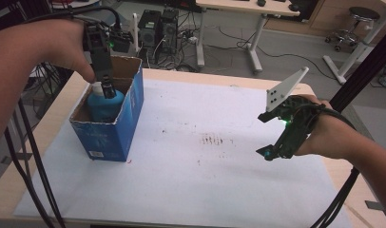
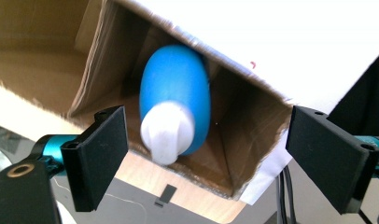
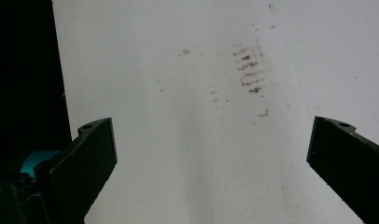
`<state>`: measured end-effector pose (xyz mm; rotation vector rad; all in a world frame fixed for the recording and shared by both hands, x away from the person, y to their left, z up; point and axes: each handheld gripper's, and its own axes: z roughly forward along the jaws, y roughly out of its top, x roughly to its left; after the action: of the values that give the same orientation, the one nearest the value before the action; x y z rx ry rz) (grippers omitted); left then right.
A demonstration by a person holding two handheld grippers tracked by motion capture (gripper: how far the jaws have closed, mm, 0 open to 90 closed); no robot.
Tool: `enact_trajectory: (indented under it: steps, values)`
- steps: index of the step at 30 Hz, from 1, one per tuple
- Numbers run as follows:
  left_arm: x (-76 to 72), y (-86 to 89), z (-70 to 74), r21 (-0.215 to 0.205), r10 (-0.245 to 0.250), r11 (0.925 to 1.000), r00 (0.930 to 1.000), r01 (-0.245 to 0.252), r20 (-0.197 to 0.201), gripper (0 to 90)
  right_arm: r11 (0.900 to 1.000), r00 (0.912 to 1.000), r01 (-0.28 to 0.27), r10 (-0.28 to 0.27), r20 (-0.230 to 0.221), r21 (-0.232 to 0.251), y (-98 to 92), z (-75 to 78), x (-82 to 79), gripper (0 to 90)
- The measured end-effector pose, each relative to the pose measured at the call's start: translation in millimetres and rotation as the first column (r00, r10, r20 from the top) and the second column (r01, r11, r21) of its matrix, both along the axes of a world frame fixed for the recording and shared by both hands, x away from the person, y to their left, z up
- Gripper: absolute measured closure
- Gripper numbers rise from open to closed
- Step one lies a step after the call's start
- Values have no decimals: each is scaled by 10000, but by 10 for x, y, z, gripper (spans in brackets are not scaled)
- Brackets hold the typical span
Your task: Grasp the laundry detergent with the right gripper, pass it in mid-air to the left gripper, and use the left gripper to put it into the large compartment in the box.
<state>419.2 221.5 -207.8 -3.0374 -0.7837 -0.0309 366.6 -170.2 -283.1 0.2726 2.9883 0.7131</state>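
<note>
And the blue bottle is in the box, standing upright with its white cap on top, over at about ten o'clock on the table. The left gripper hangs right above that cap, pointing straight down into the open carton. From the left gripper view its jaws stand well apart, one on either side of the bottle, and neither pad touches it, so to my eye that is a release: the drop looks done.

Over at three o'clock, the right gripper hovers above the white sheet, jaws wide apart with nothing between them. Just stained paper beneath, with a patch of brown smudges up around one o'clock in its own view.

What's left? I'd say very little: lift the left hand clear of the cardboard walls without clipping the cap or the rim. No other item waits on the sheet, as far as the pictures tell.
</note>
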Motion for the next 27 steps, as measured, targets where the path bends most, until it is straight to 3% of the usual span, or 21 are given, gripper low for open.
enact_trajectory:
  steps: [14, 20, 24, 27]
  values:
    - [-36, -429, -25, -389, -1304, 9909, 9908, 1289, -362, 60, 9907, 9991, -345, 308, -301, -1313, -57, 24, 123, 9]
    - [-29, -585, -54, -582, -1815, 9822, 9823, 1787, -472, 60, 9816, 9987, -410, 348, -363, -1867, -70, 48, 175, 9]
    - [-9, -660, -124, -486, -1992, 9793, 9778, 1963, -648, 27, 9764, 9986, -436, 360, -395, -2118, -77, 56, 209, 9]
    - [14, -720, -164, -483, -2136, 9764, 9739, 2103, -764, 25, 9672, 9979, -588, 504, -403, -2471, -65, 66, 224, 9]
